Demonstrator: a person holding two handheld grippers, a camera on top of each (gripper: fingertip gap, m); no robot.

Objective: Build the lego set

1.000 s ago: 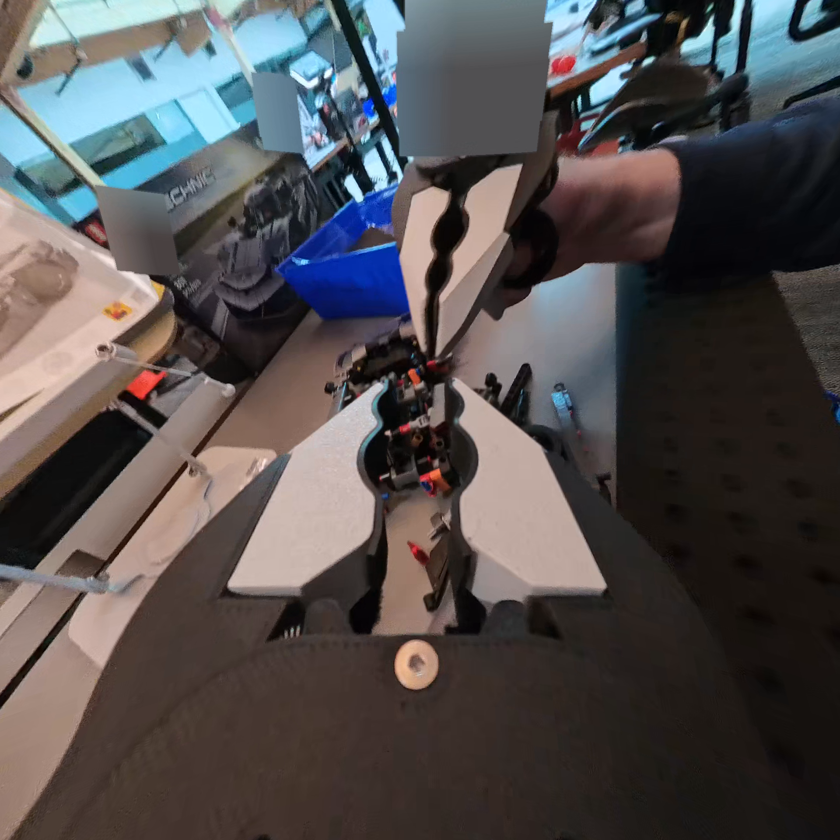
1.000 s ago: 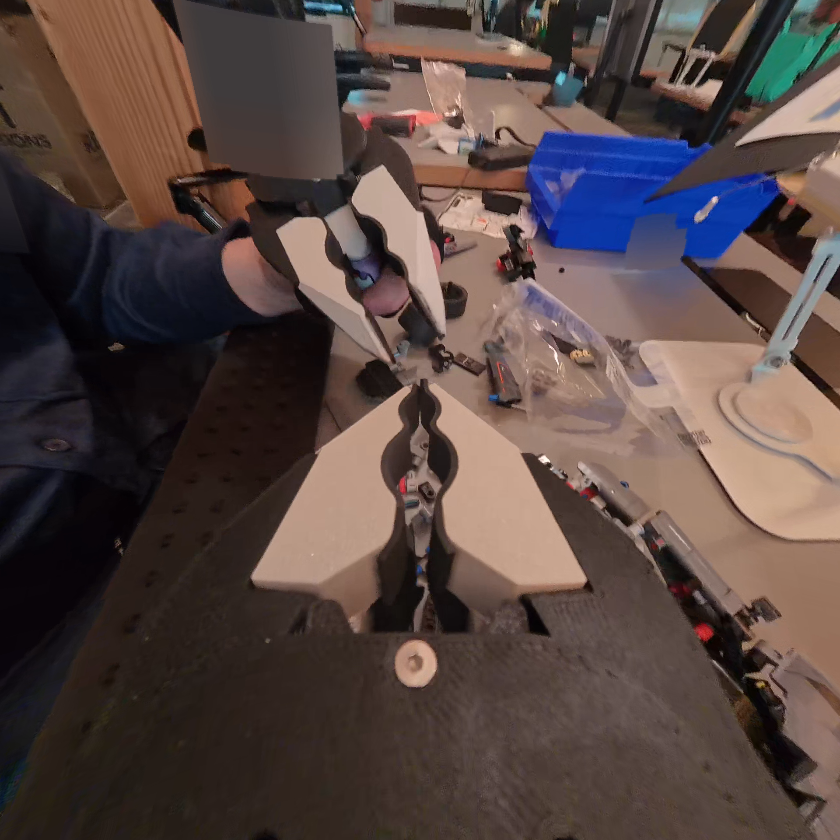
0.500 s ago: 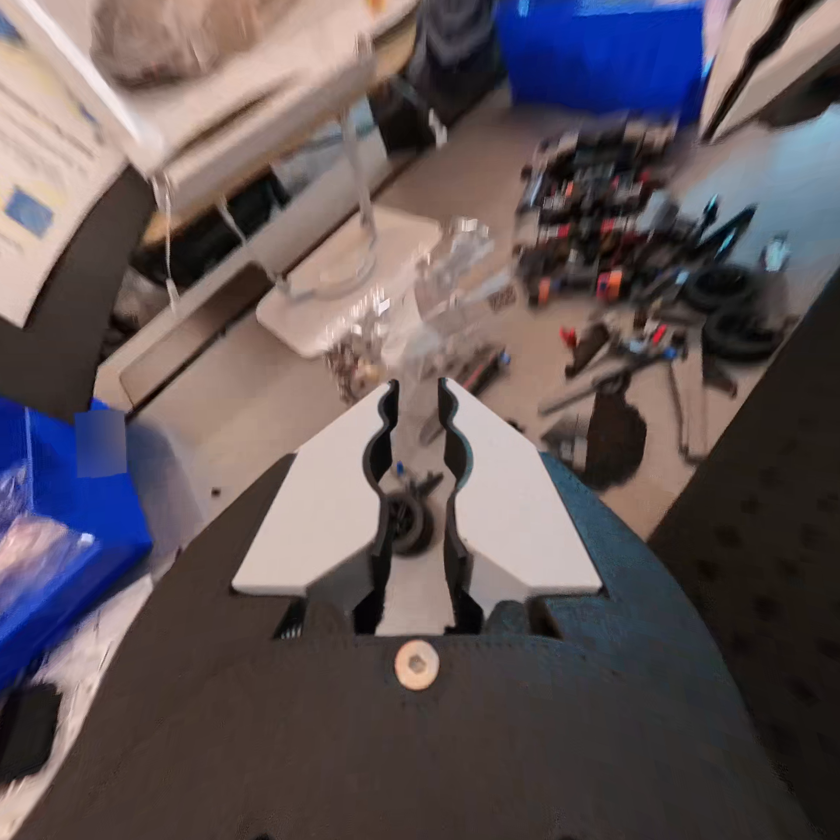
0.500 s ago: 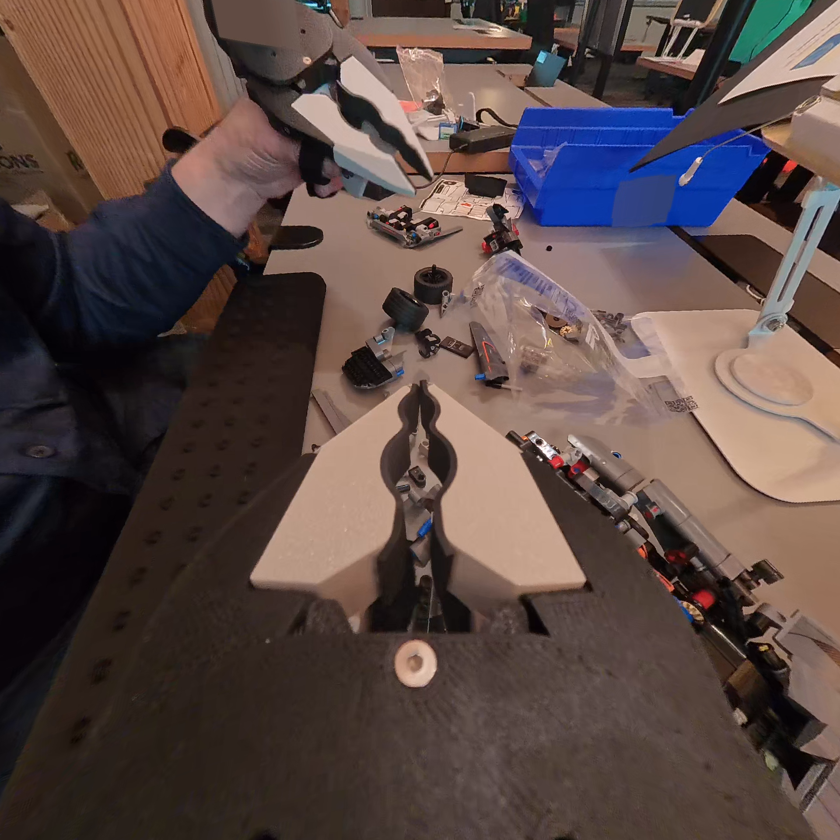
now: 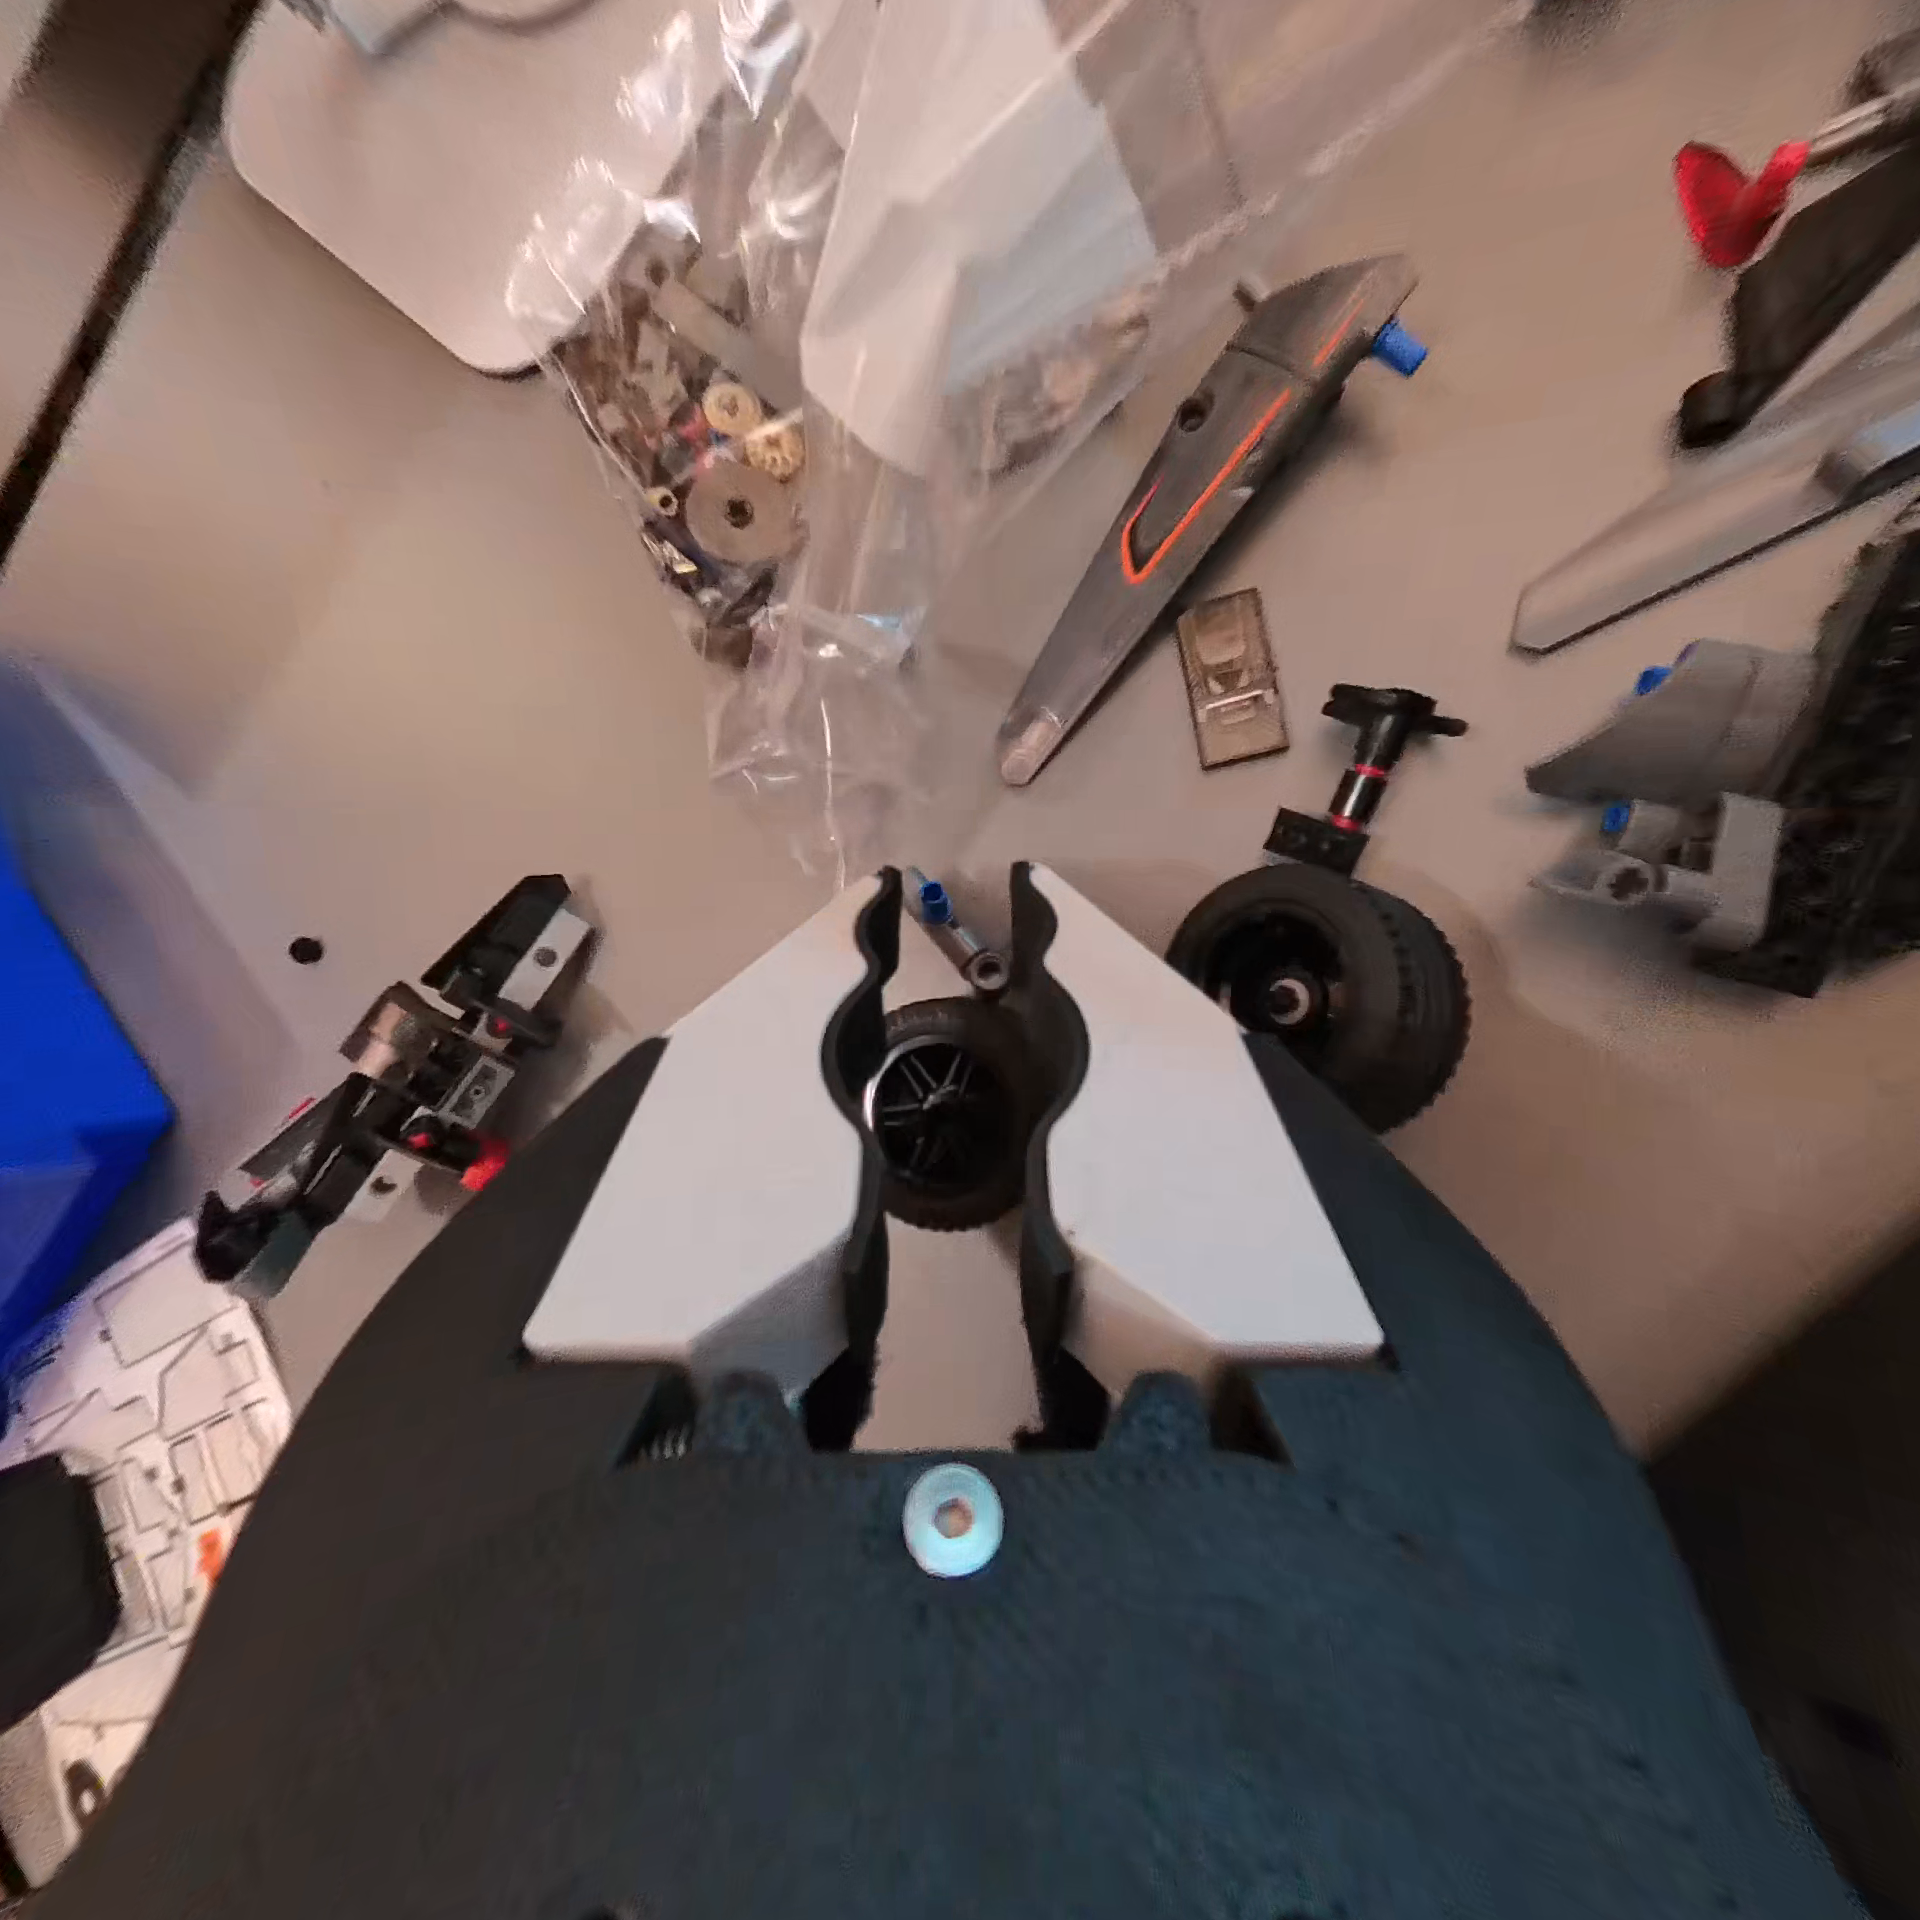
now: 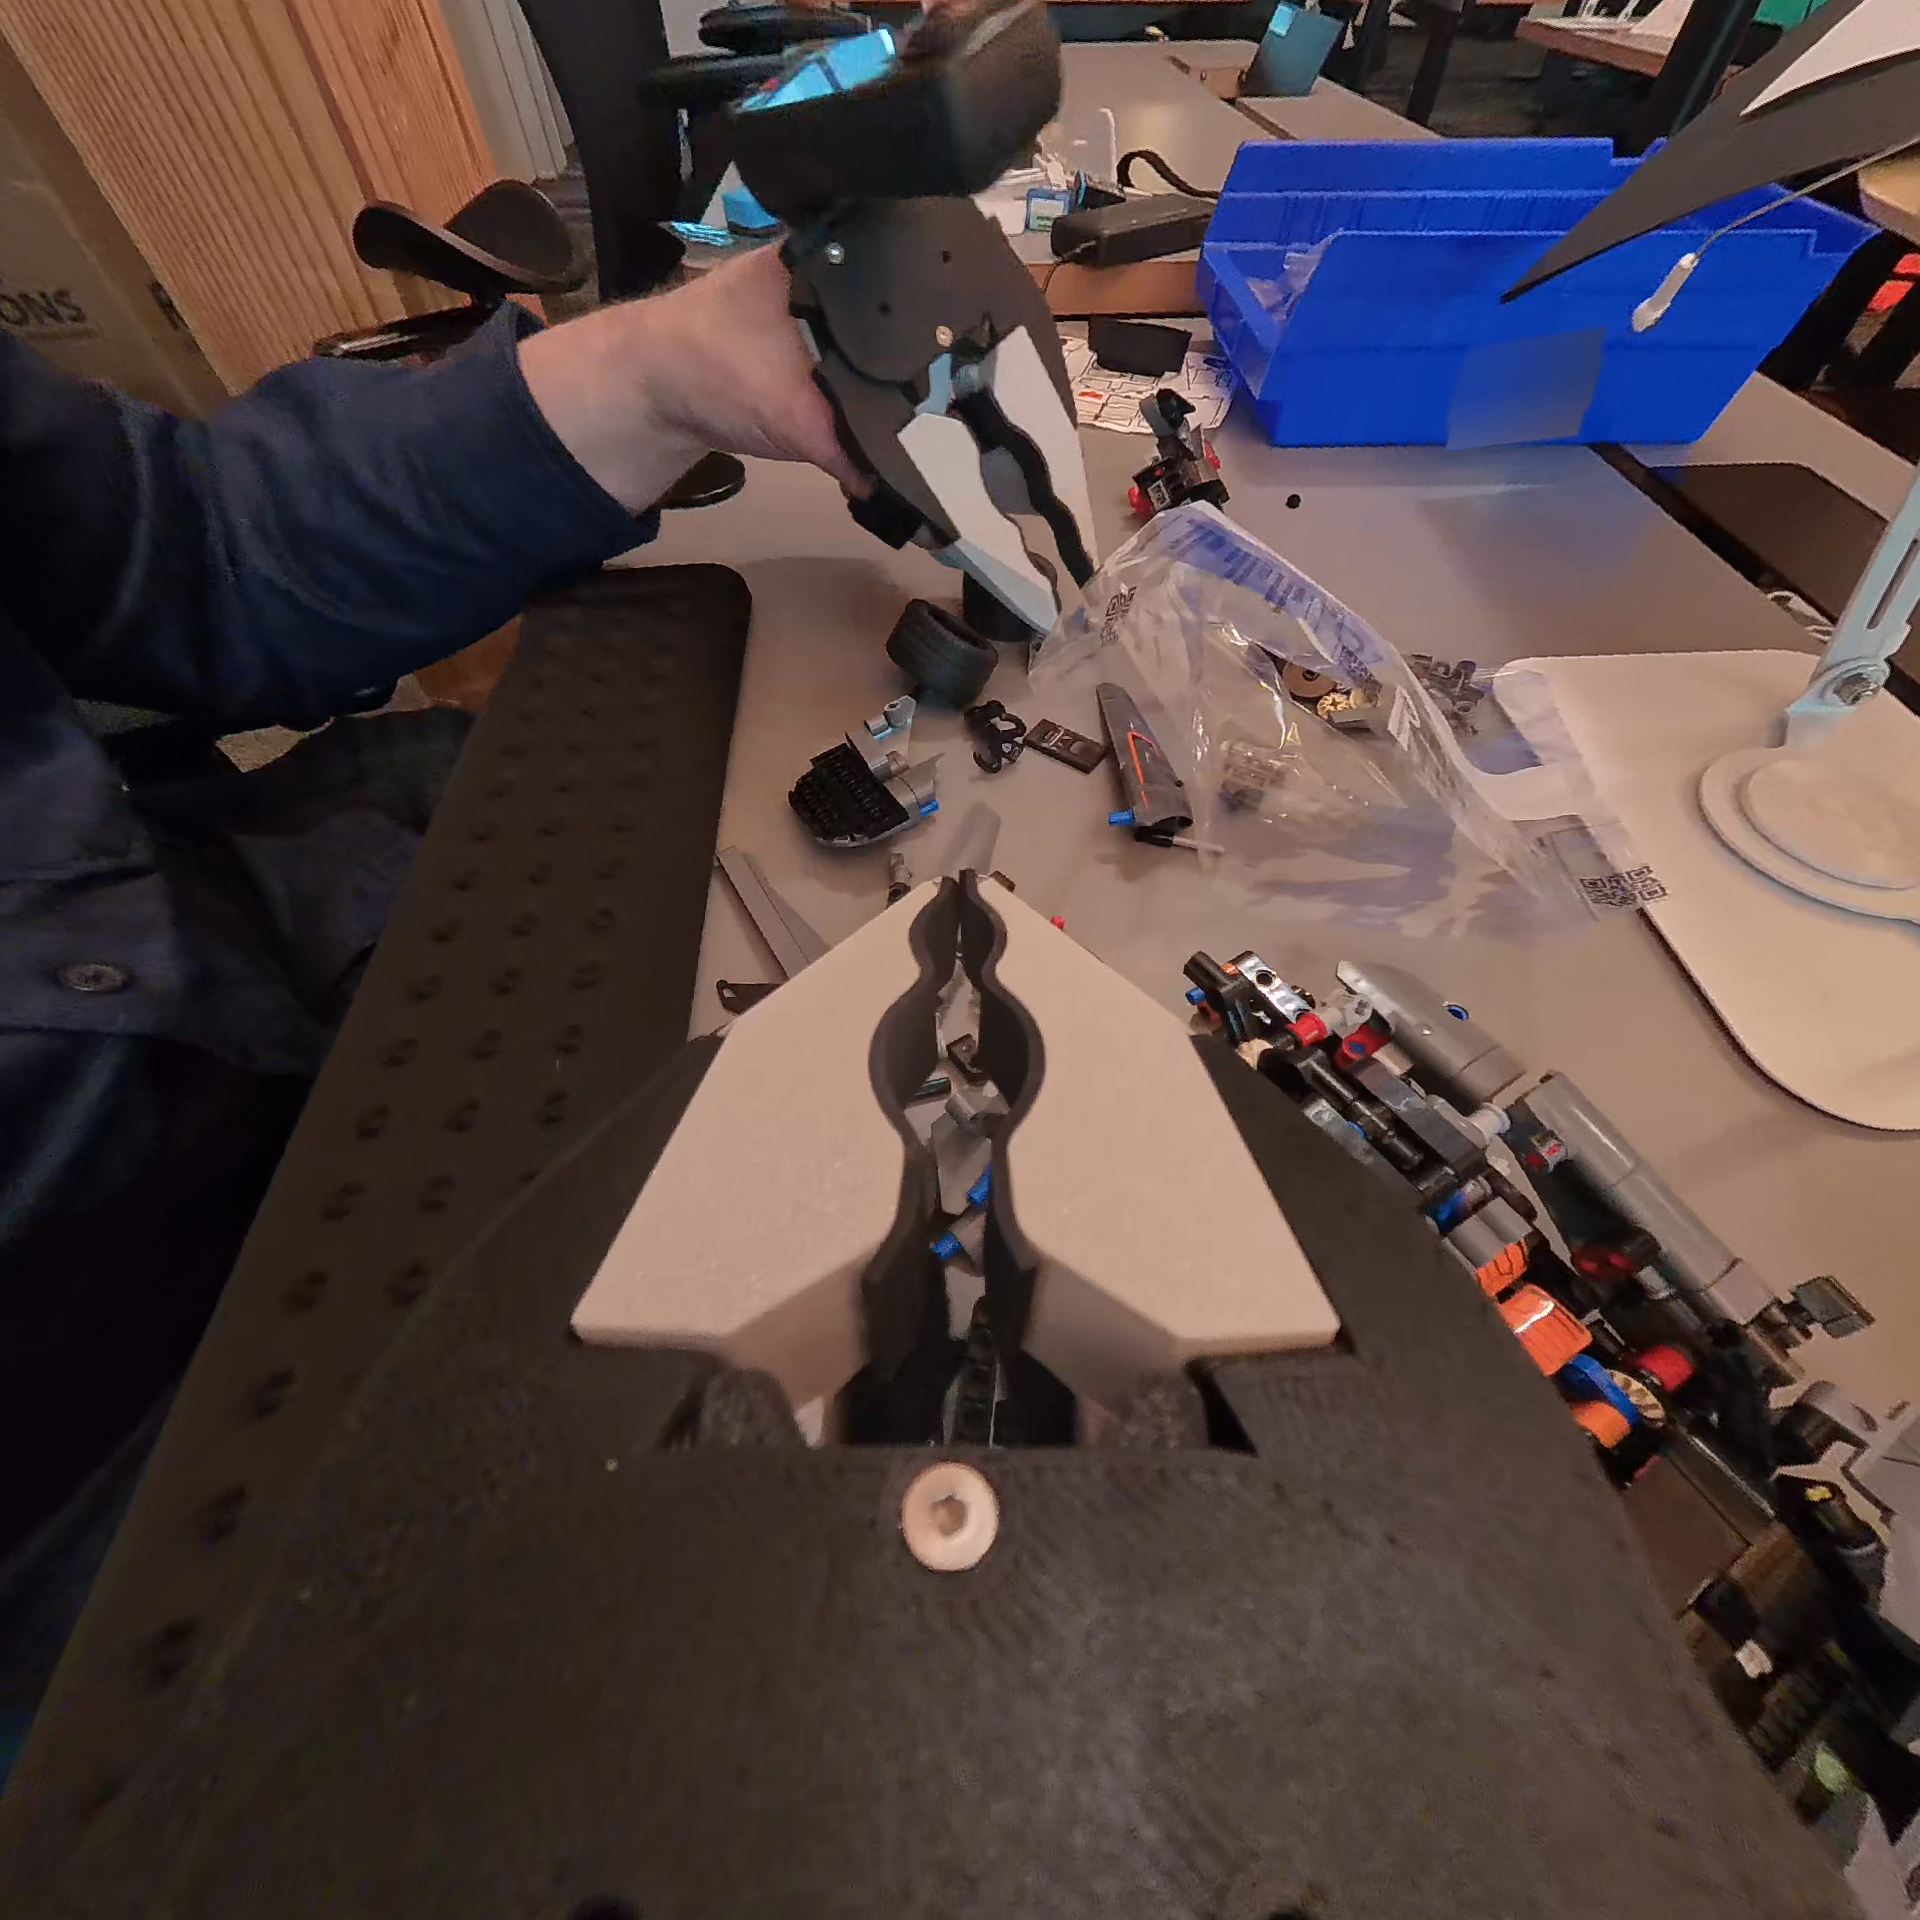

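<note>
Left claw (image 5: 948,883) open, straddling wheel (image 5: 940,1117) on surface (image 5: 416,644), second wheel (image 5: 1320,992) just right. Right claw (image 6: 961,883) closed, empty, above loose parts; car chassis (image 6: 1475,1174) beside it on right.

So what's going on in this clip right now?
A person is building a lego set with two handheld grippers. The left gripper is open, straddling a small black wheel on the table, beside a second wheel. The right gripper is shut on a grey piece next to the part-built model.
</note>
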